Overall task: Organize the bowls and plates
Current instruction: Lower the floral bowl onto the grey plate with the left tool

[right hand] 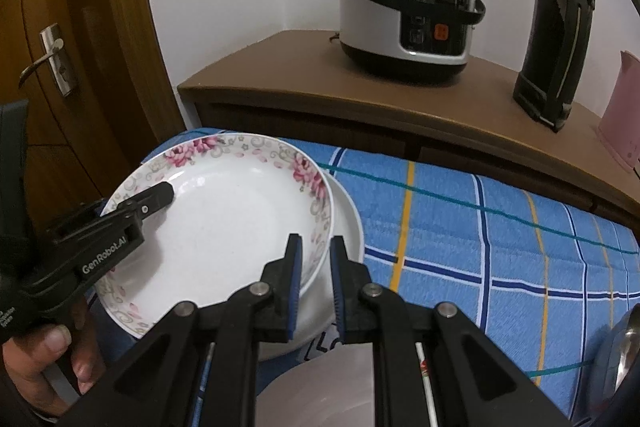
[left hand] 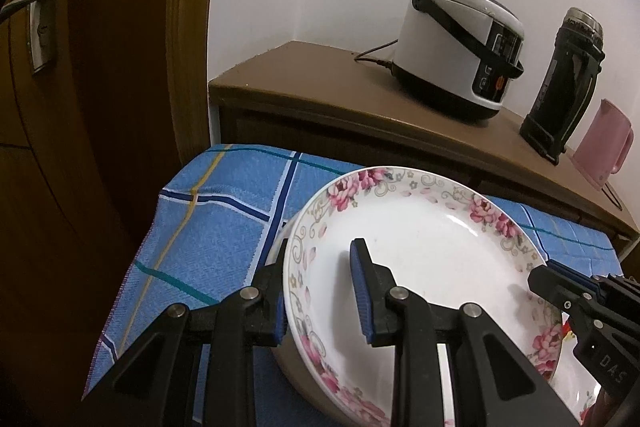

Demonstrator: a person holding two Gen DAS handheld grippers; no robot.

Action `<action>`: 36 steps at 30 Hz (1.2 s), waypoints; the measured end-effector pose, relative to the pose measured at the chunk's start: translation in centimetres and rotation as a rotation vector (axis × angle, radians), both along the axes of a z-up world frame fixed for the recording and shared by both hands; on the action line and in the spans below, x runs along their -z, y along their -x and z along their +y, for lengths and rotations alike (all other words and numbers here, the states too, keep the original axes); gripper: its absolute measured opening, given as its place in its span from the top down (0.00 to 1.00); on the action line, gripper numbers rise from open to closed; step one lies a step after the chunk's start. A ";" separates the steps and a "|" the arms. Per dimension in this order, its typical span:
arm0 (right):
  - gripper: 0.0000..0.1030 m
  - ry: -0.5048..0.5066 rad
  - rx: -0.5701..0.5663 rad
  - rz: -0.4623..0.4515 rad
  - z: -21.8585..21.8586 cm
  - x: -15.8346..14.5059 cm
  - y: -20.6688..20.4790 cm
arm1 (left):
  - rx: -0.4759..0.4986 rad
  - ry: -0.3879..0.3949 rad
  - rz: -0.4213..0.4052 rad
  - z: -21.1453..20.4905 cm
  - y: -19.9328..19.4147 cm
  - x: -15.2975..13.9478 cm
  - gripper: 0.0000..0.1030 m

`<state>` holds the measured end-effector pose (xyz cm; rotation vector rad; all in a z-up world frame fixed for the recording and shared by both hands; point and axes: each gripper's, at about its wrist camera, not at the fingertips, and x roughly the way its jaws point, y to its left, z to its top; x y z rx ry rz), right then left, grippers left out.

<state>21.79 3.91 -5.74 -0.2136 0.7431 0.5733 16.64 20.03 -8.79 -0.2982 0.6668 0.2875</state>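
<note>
Floral plate (left hand: 420,251) — glazed ceramic, stiff, slippery, breakable; grip at rim. Left gripper (left hand: 320,291) jaws straddle near rim, apart; right gripper (right hand: 314,283) jaws likewise at opposite rim.

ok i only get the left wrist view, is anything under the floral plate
observer: yes, a plain white plate lies under the floral plate, showing past its right edge
operator: and how is the right hand-held gripper set on it
observer: the right hand-held gripper has one finger on each side of the floral plate's rim. i can't tell if it pinches
operator: anything else close by
observer: another white dish sits just below that gripper. bowl or plate, i can't tell
</note>
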 end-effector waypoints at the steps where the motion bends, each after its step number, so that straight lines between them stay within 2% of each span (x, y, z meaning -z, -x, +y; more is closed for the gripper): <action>1: 0.86 0.002 0.000 0.002 0.0 0.1 0.0 | 0.001 -0.001 0.003 0.0 0.0 0.0 0.72; 7: 0.86 0.010 0.002 0.011 0.1 0.2 -0.3 | 0.009 0.014 0.039 0.1 -0.4 0.3 0.72; 36: 0.86 0.047 0.007 0.036 0.8 1.2 -1.3 | 0.029 0.021 0.101 0.2 -1.3 1.1 0.72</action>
